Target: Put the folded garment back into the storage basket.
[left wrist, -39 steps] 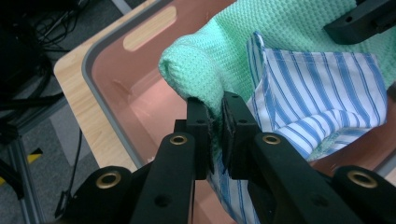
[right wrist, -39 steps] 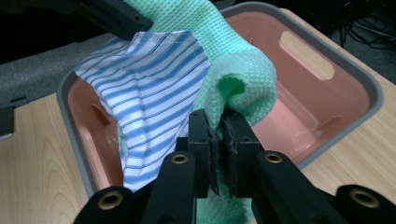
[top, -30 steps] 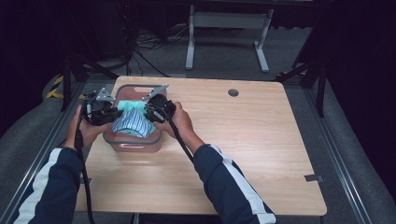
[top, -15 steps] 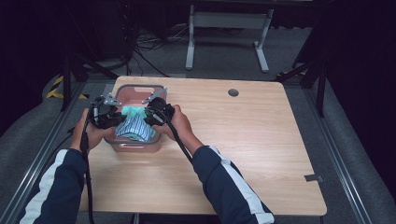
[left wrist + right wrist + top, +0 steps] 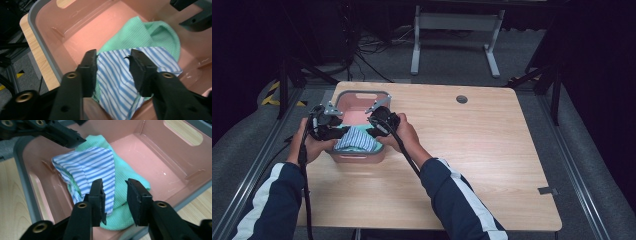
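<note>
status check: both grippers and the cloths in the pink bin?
Left gripper open over striped cloth. Right gripper open, nothing held. Striped cloth atop green cloth, both in pink bin. Nothing in the way.

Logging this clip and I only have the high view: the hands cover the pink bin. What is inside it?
Observer: Two cloths. A blue-striped cloth lies on top of a green cloth in the pink bin.
Operator: Is the left gripper holding anything?
Observer: No. The left gripper has its jaws apart, astride the striped cloth, not closed on it.
Operator: And the right one?
Observer: The right gripper is open too, over the edge where striped cloth meets green.
Operator: Is the rest of the bin bare?
Observer: Yes, the bin floor beyond the cloths is bare.
</note>
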